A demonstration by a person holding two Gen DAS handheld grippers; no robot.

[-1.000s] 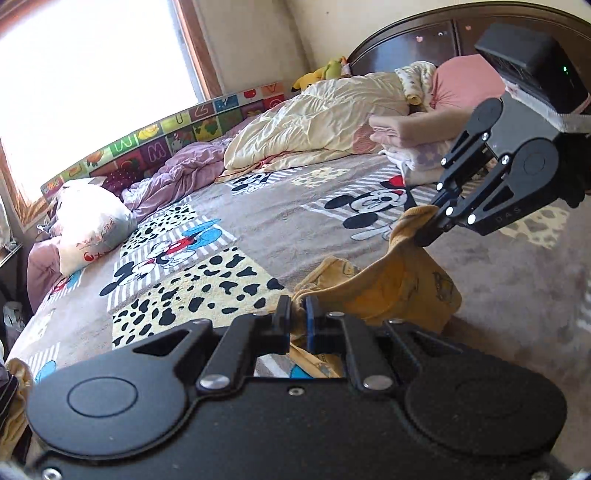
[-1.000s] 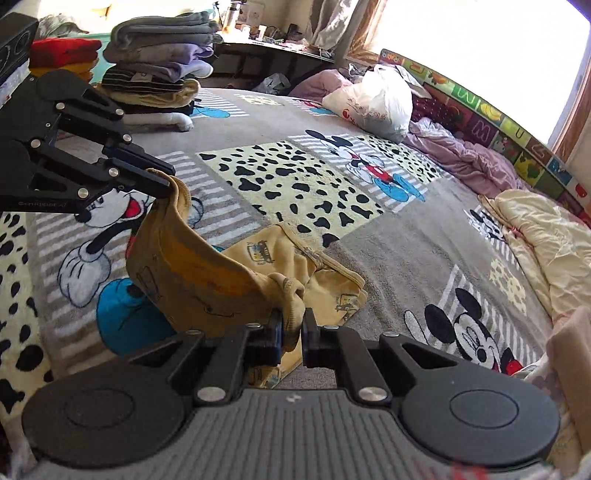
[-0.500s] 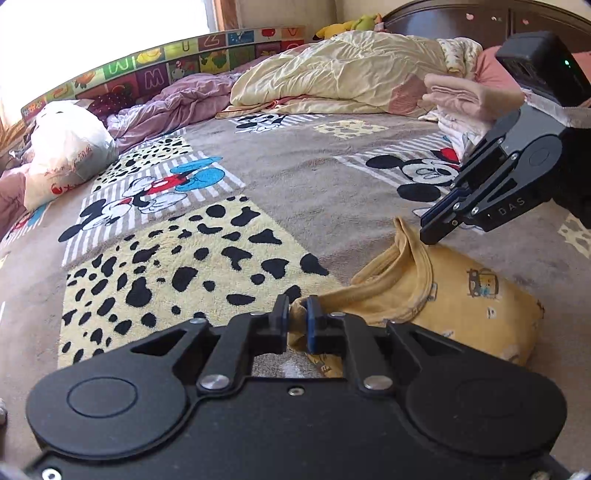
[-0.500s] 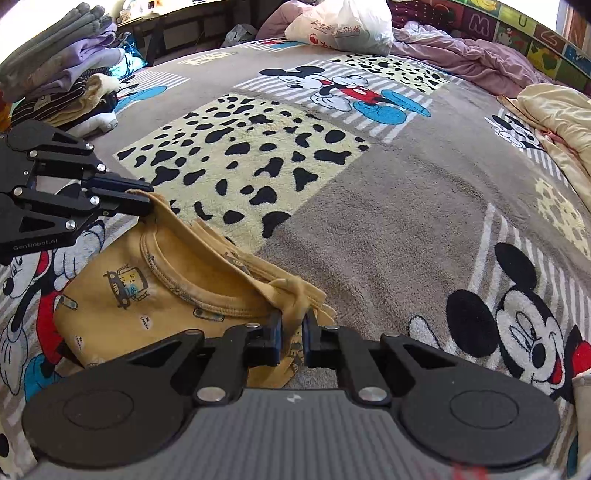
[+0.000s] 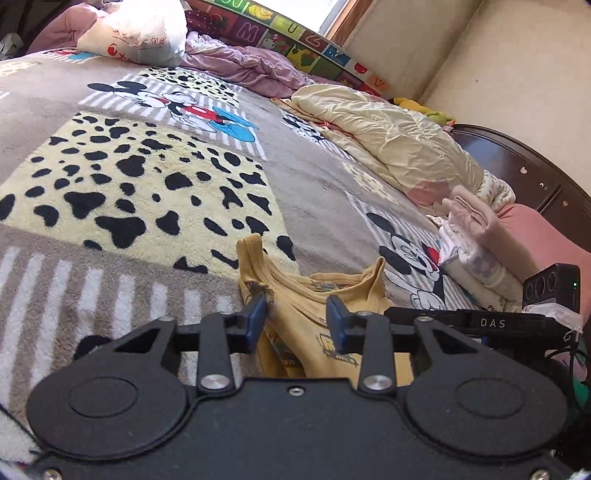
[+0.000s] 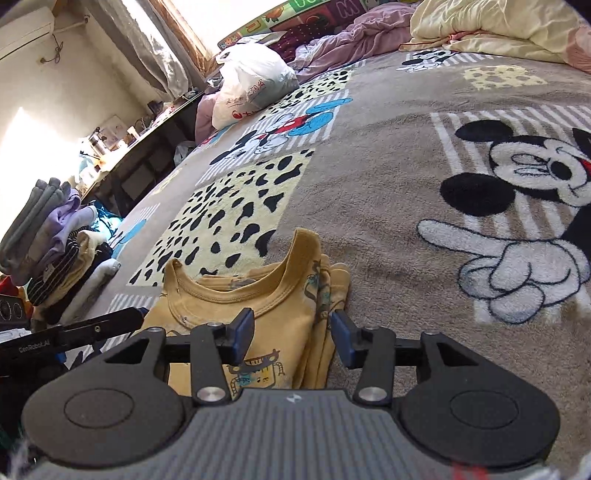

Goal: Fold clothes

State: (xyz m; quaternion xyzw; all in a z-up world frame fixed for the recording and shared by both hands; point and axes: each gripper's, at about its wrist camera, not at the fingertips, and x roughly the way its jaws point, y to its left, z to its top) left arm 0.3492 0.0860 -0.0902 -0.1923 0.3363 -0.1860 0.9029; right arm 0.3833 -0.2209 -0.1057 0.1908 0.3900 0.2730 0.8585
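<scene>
A small yellow shirt (image 5: 295, 295) with cartoon prints lies folded on the cartoon-mouse blanket (image 5: 147, 184), neckline facing away. My left gripper (image 5: 295, 317) hovers low over its left part. Its jaws are closing with shirt cloth between them, and the pads are apart and not pressing. In the right wrist view the shirt (image 6: 258, 295) lies flat with its folded sleeve edge on the right. My right gripper (image 6: 291, 334) stands over that edge. Its jaws are opening, with cloth lying between them ungripped.
A stack of folded clothes (image 6: 55, 236) stands at the bed's left edge. Another pink and white folded pile (image 5: 476, 236) sits to the right near the dark headboard (image 5: 517, 162). A cream duvet (image 5: 388, 140), a purple blanket (image 5: 240, 62) and a white plastic bag (image 5: 140, 33) lie at the far side.
Both grippers lowered the hanging shirt onto the blanket, rolled level and let go; their jaws now stand apart and the shirt lies folded flat.
</scene>
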